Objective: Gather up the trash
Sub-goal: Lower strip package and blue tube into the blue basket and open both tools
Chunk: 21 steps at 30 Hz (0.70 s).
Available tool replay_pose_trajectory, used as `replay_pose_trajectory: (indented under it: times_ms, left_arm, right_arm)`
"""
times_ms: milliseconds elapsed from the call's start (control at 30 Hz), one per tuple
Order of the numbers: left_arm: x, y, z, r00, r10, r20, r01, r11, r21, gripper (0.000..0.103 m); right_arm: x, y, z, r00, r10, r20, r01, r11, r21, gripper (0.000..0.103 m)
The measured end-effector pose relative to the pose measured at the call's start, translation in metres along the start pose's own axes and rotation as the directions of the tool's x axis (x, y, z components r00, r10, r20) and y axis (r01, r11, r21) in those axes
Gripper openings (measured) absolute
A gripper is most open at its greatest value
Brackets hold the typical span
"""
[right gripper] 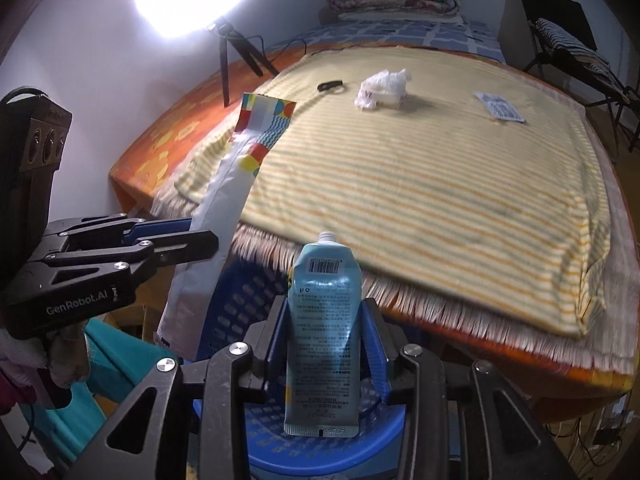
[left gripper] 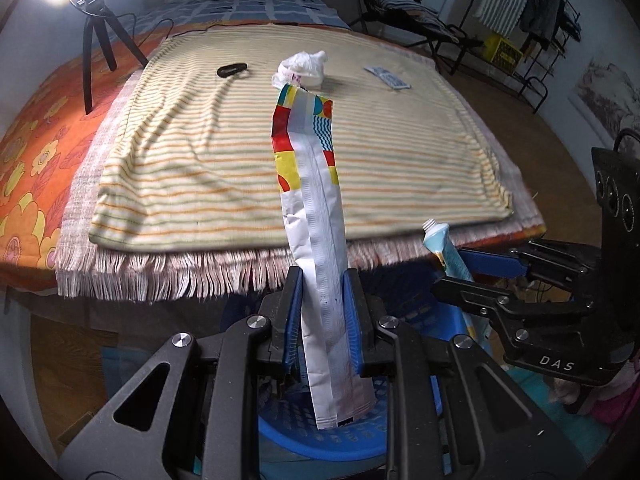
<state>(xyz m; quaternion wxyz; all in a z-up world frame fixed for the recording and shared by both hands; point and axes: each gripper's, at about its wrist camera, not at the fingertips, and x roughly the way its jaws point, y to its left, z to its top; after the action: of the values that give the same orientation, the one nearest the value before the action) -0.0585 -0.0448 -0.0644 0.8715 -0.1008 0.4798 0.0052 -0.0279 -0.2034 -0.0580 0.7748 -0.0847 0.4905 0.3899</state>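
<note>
My left gripper (left gripper: 322, 280) is shut on a long white wrapper (left gripper: 316, 184) with a colourful printed top, held upright over a blue basket (left gripper: 320, 440). My right gripper (right gripper: 326, 312) is shut on a pale blue tube (right gripper: 324, 328) without a cap, also above the blue basket (right gripper: 320, 444). Each gripper shows in the other's view: the right gripper (left gripper: 460, 270) with the tube (left gripper: 446, 248), the left gripper (right gripper: 200, 232) with the wrapper (right gripper: 240, 168). On the striped blanket lie a crumpled white plastic bag (left gripper: 302, 66), a flat blue-white packet (left gripper: 387, 76) and a small black object (left gripper: 232, 70).
The bed with the striped blanket (left gripper: 280, 140) and fringed cover fills the view ahead, its edge just beyond the basket. A ring light on a tripod (right gripper: 232, 52) stands on the bed's left side. A folding chair (left gripper: 404, 8) and a clothes rack (left gripper: 532, 16) are at the far right.
</note>
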Motion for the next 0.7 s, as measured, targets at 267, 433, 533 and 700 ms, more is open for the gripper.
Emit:
replay_pose_trajectory:
  times_ms: [267, 433, 533, 700]
  left_arm:
    - [0.014, 0.005, -0.015, 0.999, 0.019, -0.039, -0.018, 1.0, 0.007, 0.019]
    - [0.021, 0.004, -0.022, 0.997, 0.029, -0.068, -0.028, 0.999, 0.024, 0.019]
    - [0.025, 0.005, -0.025, 0.995, 0.033, -0.09, -0.031, 0.999, 0.024, 0.023]
    - [0.028, 0.007, -0.028, 0.994, 0.044, -0.104, -0.043, 0.999, 0.017, 0.045]
  right_arm:
    - [0.018, 0.002, -0.014, 0.999, -0.003, -0.05, 0.003, 1.0, -0.002, 0.038]
    - [0.025, 0.002, -0.017, 0.997, 0.0, -0.076, 0.0, 1.0, -0.005, 0.039]
    - [0.028, 0.001, -0.018, 0.996, 0.001, -0.087, -0.001, 1.0, -0.002, 0.039]
    - [0.031, -0.003, -0.02, 0.996, 0.0, -0.094, 0.001, 1.0, 0.018, 0.059]
